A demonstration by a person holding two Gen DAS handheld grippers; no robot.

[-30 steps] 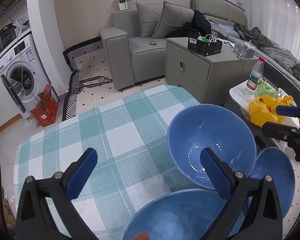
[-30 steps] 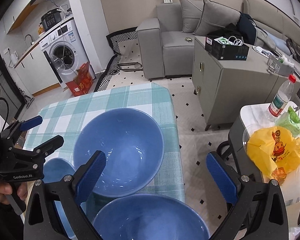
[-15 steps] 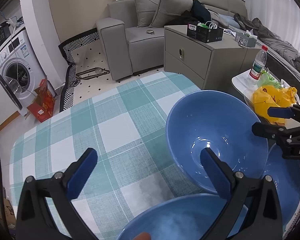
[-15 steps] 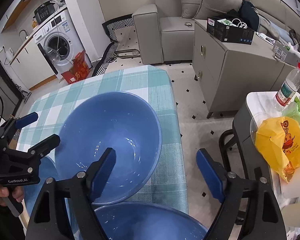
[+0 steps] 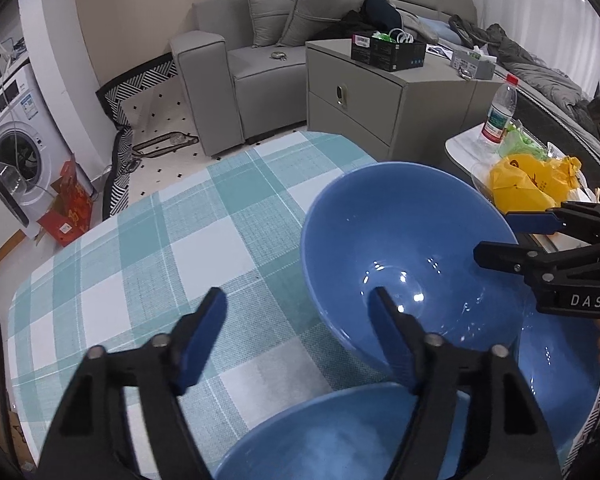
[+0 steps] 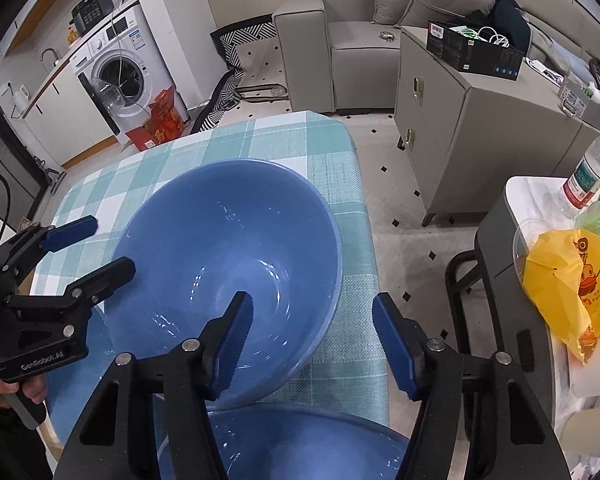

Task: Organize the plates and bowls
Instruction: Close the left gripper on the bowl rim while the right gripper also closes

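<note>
Both tongs part-open over the big blue bowl, nothing gripped.

Left gripper: jaws have just been closing; one pad inside the bowl, the other outside over the checked tablecloth, pads not visibly pressing the wall. Right gripper: jaws have just been closing too, straddling the bowl's opposite rim, no visible clamp. Bowl sits tilted near the table's right edge, rim-side resting against two more blue bowls: one at the near edge, another at the near right corner.
</note>
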